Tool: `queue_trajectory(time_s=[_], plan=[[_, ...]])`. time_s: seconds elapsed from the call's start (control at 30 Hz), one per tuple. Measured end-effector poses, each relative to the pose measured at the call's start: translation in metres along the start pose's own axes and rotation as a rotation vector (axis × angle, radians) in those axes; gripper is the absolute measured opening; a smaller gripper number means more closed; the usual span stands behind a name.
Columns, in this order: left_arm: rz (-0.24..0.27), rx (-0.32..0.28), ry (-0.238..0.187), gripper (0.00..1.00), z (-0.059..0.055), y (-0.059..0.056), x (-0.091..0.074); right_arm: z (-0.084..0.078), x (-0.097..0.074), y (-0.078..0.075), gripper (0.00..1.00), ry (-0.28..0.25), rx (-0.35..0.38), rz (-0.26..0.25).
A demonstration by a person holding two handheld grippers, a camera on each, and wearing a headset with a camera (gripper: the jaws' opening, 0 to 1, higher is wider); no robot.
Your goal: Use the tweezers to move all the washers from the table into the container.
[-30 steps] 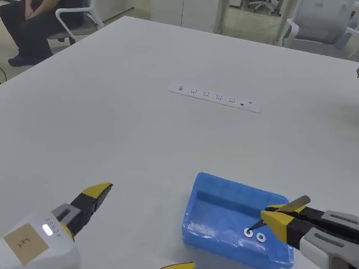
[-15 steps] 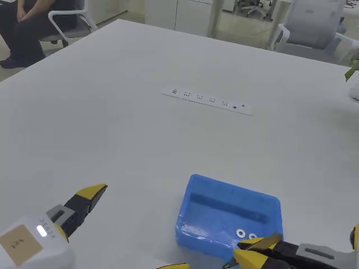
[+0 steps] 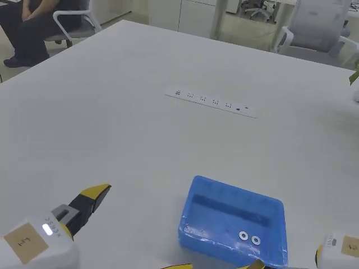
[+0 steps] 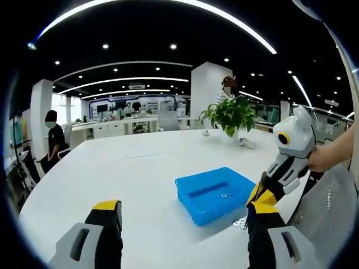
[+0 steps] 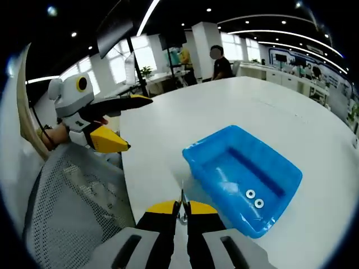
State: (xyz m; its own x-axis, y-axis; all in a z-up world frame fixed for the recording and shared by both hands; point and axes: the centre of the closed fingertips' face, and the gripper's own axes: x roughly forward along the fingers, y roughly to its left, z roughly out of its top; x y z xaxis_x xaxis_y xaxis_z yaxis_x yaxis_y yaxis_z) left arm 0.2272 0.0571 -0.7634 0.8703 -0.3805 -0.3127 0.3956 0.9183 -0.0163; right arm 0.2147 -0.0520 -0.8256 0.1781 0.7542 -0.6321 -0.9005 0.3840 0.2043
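Note:
A blue container (image 3: pixel 233 221) sits near the table's front edge with two washers (image 3: pixel 249 238) lying inside it. In the left gripper view the container (image 4: pixel 216 193) is ahead, and a few loose washers (image 4: pixel 240 223) lie on the table by its near corner. My left gripper (image 4: pixel 185 216) is wide open with nothing between its jaws, to the left of the container (image 3: pixel 137 232). My right gripper (image 5: pixel 182 208) is shut on thin metal tweezers (image 5: pixel 182 197), held back from the container (image 5: pixel 244 179) over the table's edge. Nothing shows at the tweezers' tips.
A white power strip (image 3: pixel 212 102) lies flush in the middle of the table. Office chairs and a seated person (image 3: pixel 28 22) are at the far side. A potted plant (image 4: pixel 233 115) stands at one end. A mesh chair back (image 5: pixel 73 207) is close beside my right gripper.
My right gripper has drawn back with the tweezers out of the container toward the near edge, and the two washers stay inside. The left gripper holds still.

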Motion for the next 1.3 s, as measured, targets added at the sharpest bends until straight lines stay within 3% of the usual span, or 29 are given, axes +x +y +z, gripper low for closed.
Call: queue_trajectory(time_s=[0.27,0.53,0.8,0.9,0.93,1.03,1.3], plan=[[-0.007,0.001,0.004,0.95,0.0,-0.001,0.001,-0.002,0.001,0.003,0.03,0.012,-0.014,0.007],[-0.005,0.004,0.007,0.95,-0.001,0.0,0.001,-0.003,0.001,0.012,0.03,0.041,-0.099,0.026],[-0.009,0.0,0.002,0.95,0.0,-0.001,0.001,-0.004,0.003,0.015,0.03,0.049,-0.1,0.032],[-0.006,-0.001,0.002,0.95,0.0,0.0,0.001,-0.006,0.004,0.021,0.03,0.058,-0.15,0.033],[-0.005,-0.001,0.003,0.95,0.0,0.0,0.001,-0.006,0.005,0.024,0.03,0.064,-0.213,0.036],[-0.002,0.003,0.01,0.94,-0.001,0.001,0.001,-0.008,0.006,0.03,0.03,0.07,-0.303,0.034],[-0.003,0.007,0.013,0.94,-0.002,0.0,0.001,-0.009,0.006,0.028,0.03,0.07,-0.344,0.014]])
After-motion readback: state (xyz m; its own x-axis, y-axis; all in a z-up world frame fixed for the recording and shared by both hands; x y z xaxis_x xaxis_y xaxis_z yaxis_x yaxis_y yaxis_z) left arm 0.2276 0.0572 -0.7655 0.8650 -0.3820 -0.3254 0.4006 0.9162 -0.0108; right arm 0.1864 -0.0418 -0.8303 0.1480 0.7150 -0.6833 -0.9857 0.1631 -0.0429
